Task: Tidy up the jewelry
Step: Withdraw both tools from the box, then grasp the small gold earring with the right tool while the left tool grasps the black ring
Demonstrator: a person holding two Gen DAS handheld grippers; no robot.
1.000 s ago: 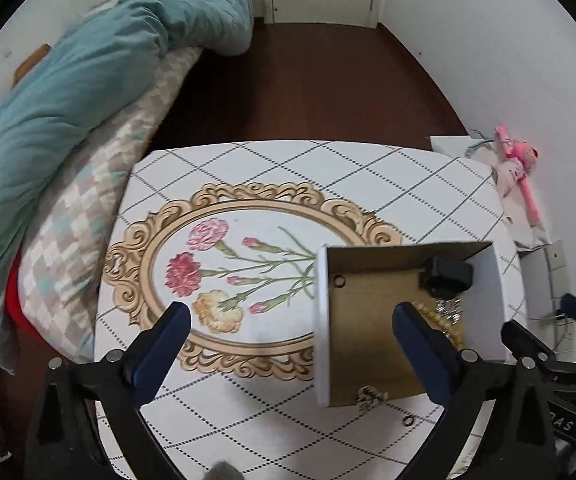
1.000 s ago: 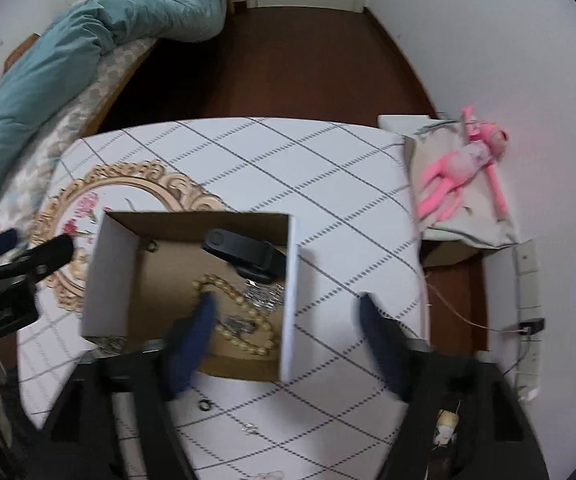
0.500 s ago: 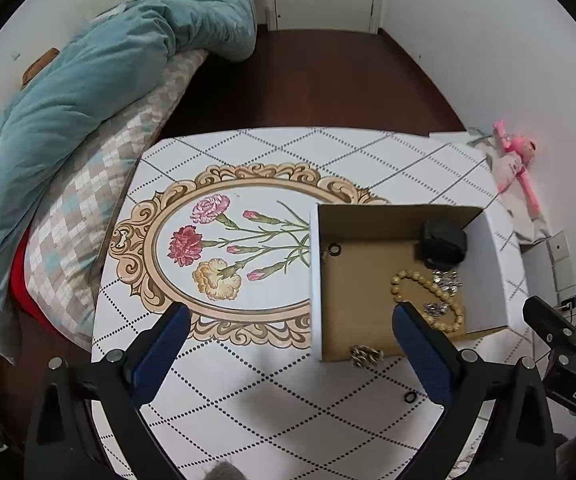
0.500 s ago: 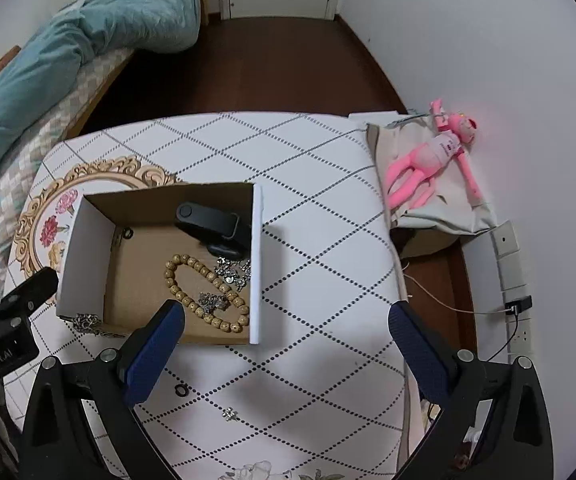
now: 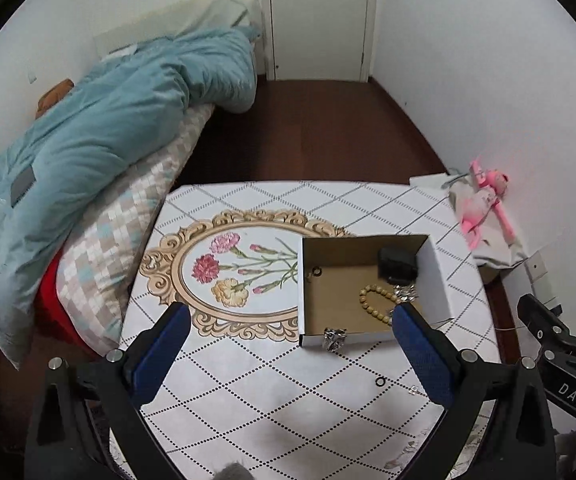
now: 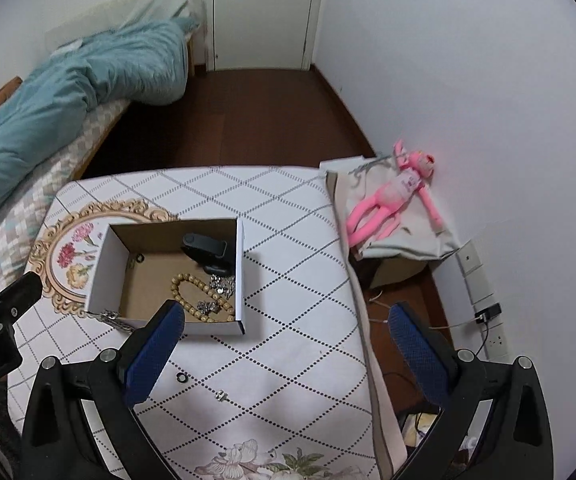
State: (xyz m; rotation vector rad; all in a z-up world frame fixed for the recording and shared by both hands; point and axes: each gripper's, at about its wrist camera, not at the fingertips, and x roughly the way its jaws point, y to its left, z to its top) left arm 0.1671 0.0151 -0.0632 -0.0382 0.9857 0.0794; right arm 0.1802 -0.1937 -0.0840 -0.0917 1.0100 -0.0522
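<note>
An open cardboard box (image 5: 436, 276) (image 6: 105, 268) with white outer walls stands on the patterned table. Inside lie a wooden bead bracelet (image 5: 374, 300) (image 6: 191, 292), silver pieces (image 6: 221, 284), a small black ring (image 5: 316, 271) (image 6: 139, 258) and a black case (image 5: 398, 266) (image 6: 207, 252). A silver chain (image 5: 335, 338) (image 6: 113, 319) hangs over the box's near wall. A loose black ring (image 5: 380, 381) (image 6: 182, 378) and a small silver earring (image 5: 414, 390) (image 6: 220, 395) lie on the cloth in front. My left gripper (image 5: 288, 344) and right gripper (image 6: 283, 344) both stand open and empty, above and short of the box.
A bed with a teal duvet (image 5: 99, 132) runs along the table's left side. A pink plush toy (image 6: 396, 196) lies on a grey cloth beside the table at the right wall. Wall sockets with a cable (image 6: 484, 316) sit low on the right.
Both grippers have pulled back and risen from the box. The right gripper, which had one finger inside the box, is now clear of it with wider jaws. The bracelet stays inside.
</note>
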